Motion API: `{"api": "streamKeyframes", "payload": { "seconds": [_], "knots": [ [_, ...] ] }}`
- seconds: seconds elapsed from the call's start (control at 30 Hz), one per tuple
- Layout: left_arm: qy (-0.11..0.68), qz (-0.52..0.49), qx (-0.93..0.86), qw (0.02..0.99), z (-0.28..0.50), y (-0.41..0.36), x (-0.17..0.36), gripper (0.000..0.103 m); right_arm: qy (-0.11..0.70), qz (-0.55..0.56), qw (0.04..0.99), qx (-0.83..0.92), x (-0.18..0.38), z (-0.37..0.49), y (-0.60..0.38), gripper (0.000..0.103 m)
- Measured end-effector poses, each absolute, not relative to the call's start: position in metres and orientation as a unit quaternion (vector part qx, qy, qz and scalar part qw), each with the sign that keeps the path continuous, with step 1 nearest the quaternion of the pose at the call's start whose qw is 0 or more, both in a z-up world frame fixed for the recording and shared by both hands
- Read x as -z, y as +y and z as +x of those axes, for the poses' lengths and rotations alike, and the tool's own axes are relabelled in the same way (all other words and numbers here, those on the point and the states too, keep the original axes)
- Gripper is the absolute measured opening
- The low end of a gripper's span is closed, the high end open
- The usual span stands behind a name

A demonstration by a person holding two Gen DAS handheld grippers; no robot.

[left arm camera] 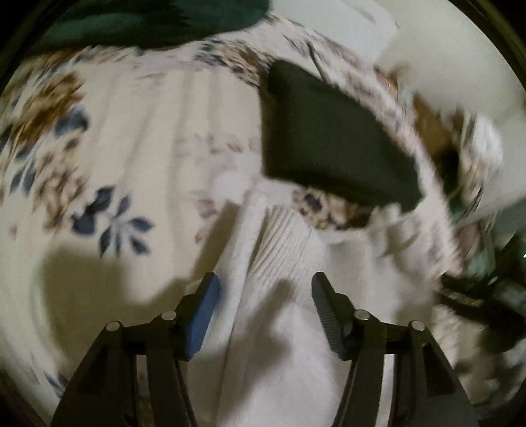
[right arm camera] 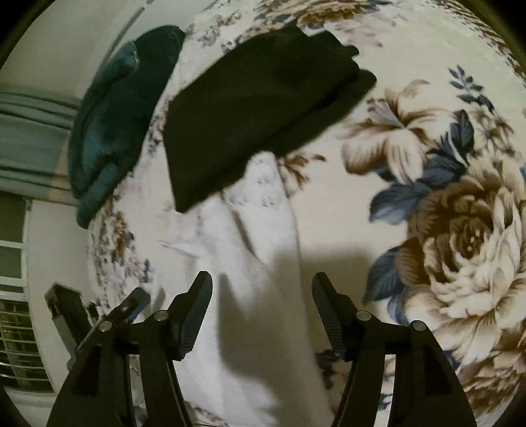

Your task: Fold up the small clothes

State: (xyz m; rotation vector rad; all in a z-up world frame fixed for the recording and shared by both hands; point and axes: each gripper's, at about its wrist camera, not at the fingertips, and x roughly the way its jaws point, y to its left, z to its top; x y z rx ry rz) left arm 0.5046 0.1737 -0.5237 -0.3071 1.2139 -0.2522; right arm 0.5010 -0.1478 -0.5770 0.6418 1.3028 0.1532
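Observation:
A white ribbed garment (left arm camera: 279, 249) lies on a floral bedspread (left arm camera: 131, 131), blurred in the left wrist view. My left gripper (left arm camera: 265, 279) hangs open just above it, nothing between its fingers. In the right wrist view the same white garment (right arm camera: 256, 230) stretches from under my right gripper (right arm camera: 263, 278) up to a folded black garment (right arm camera: 263, 108). The right gripper is open too, with no cloth pinched. The black garment (left arm camera: 328, 138) lies beyond the white one, overlapping its far end. The left gripper's blue-padded finger (right arm camera: 138, 302) shows at the lower left.
A folded dark green garment (right arm camera: 115, 124) sits near the bed's edge, left of the black one; it is at the top of the left wrist view (left arm camera: 148, 23). Beyond the edge are a curtain (right arm camera: 26, 141) and a metal grille (right arm camera: 13, 328). The floral bedspread (right arm camera: 427, 230) spreads right.

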Motion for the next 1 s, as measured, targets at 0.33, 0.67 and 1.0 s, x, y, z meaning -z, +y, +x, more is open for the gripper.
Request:
{"api": "streamKeyframes", "payload": {
  "seconds": [0.33, 0.67, 1.0],
  "knots": [
    [0.528, -0.212, 0.09, 0.817, 0.498, 0.226, 0.512, 0.007, 0.571, 0.268, 0.77, -0.093, 0.577, 0.517, -0.127, 0.007],
    [0.574, -0.266, 0.101, 0.768, 0.522, 0.236, 0.548, 0.014, 0.613, 0.291, 0.734, -0.026, 0.617, 0.546, -0.153, 0.006],
    [0.578, -0.181, 0.141, 0.783, 0.538, 0.192, 0.551, 0.008, 0.617, 0.279, 0.733, -0.062, 0.608, 0.559, -0.145, 0.049]
  ]
}}
